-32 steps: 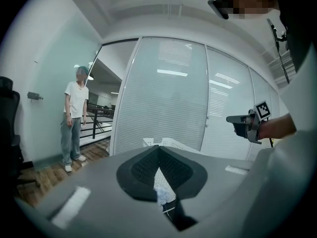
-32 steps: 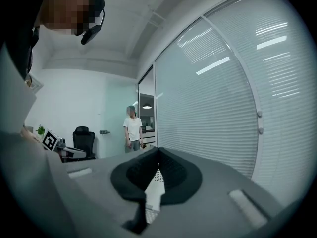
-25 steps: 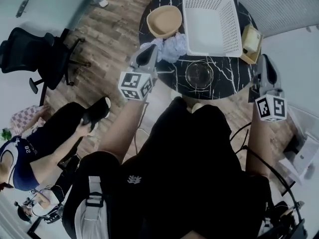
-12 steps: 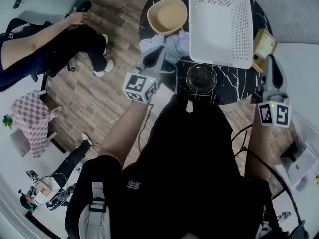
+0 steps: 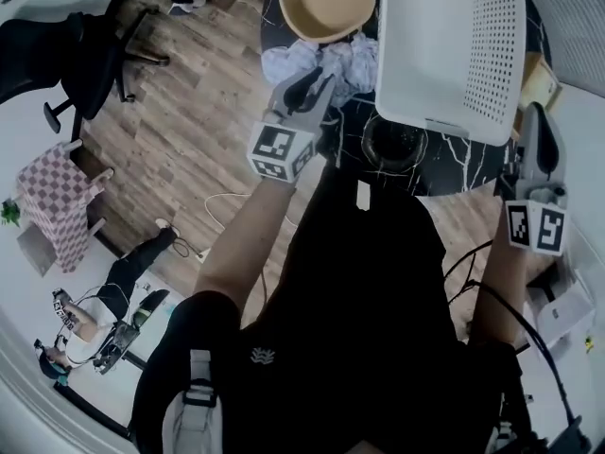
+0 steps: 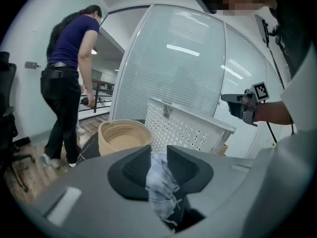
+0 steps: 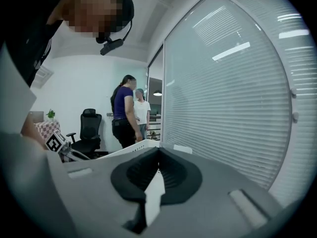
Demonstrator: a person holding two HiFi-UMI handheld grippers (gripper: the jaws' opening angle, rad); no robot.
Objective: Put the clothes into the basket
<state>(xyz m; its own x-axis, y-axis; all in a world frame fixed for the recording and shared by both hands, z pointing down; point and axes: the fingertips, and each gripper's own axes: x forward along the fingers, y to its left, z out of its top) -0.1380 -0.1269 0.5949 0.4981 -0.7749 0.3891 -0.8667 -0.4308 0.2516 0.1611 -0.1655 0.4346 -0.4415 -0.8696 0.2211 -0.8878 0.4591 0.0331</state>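
Clothes (image 5: pixel 352 60): one crumpled pale-blue/white heap on the black marbled worktop (image 5: pixel 454 159), between tan bowl (image 5: pixel 293 12) and white perforated basket (image 5: pixel 492 74). One basket, one bowl, one glass dish (image 5: pixel 392 142). Left tongs (image 6: pixel 159 155) opening, narrow gap, cloth between the pads. Right tongs (image 7: pixel 157 155) closed, tips together.

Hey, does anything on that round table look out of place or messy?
Yes: the blue-white clothes lie crumpled on the black table, beside the tan bowl and the white basket, not in it. Nothing looks spilled or broken.
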